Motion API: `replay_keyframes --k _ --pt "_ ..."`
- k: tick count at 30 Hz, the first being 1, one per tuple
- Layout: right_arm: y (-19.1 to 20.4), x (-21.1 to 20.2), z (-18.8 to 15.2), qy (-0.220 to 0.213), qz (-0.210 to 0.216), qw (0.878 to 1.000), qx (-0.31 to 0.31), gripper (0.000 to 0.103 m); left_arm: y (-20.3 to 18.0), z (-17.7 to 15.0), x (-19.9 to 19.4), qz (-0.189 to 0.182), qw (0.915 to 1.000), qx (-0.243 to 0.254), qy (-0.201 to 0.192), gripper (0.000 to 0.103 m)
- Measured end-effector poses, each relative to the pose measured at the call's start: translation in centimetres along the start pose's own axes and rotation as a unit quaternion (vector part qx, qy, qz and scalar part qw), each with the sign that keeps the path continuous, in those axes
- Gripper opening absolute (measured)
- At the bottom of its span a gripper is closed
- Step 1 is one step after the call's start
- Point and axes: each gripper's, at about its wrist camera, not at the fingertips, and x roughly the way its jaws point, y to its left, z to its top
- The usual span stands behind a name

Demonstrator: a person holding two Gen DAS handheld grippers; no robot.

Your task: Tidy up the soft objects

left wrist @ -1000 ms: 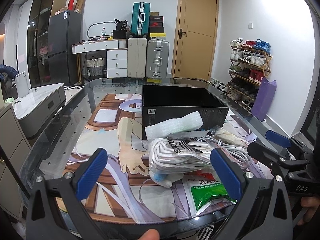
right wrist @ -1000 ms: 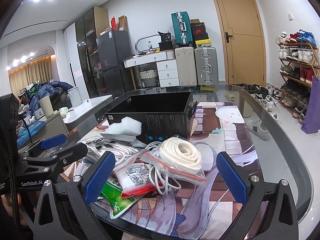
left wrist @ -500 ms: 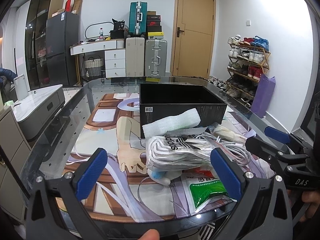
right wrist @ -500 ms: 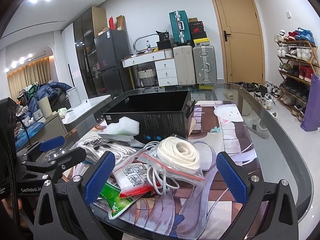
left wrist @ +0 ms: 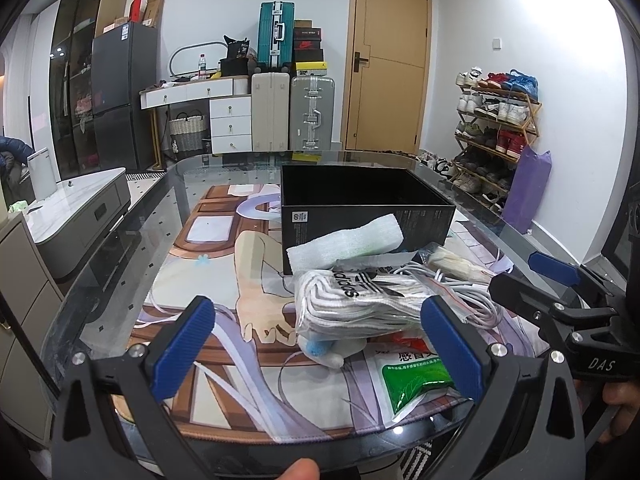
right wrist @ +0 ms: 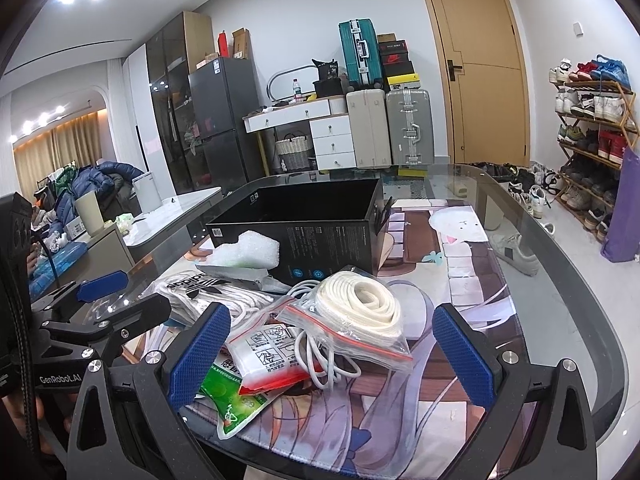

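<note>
A heap of soft goods lies on the printed mat in front of an open black box [left wrist: 360, 204] [right wrist: 304, 220]. It holds a bagged pack of white adidas socks [left wrist: 360, 300] [right wrist: 200, 288], a white foam sheet [left wrist: 344, 244] [right wrist: 244, 250], a zip bag with coiled cream rope [right wrist: 356, 308], a white cable [right wrist: 324, 364] and a green-and-white pouch [left wrist: 412, 380] [right wrist: 228, 396]. My left gripper [left wrist: 316, 348] stands open just short of the socks. My right gripper [right wrist: 328, 356] is open too, near the rope bag. Neither holds anything.
The glass table [left wrist: 120, 248] [right wrist: 560, 264] carries a printed anime mat [left wrist: 224, 240]. The right gripper's body [left wrist: 568, 308] shows at the right of the left view. A grey cabinet [left wrist: 76, 208] stands left, a shoe rack [left wrist: 496, 128] right, suitcases [left wrist: 292, 112] behind.
Both views have shifted only slightly; the heap sits a touch lower in the right wrist view. Nothing was grasped or moved.
</note>
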Motion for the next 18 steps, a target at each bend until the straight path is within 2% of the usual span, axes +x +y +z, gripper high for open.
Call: replay_keyframes --k 12,18 --pt "0.34 -0.04 0.03 0.003 -0.009 1.000 -0.002 0.103 0.20 0.24 -0.05 -0.013 0.9999 0.002 0.002 0.103" --pt "0.32 -0.07 0.22 0.005 -0.015 1.000 -0.005 0.103 0.33 0.26 0.21 -0.008 1.0000 0.001 0.004 0.103"
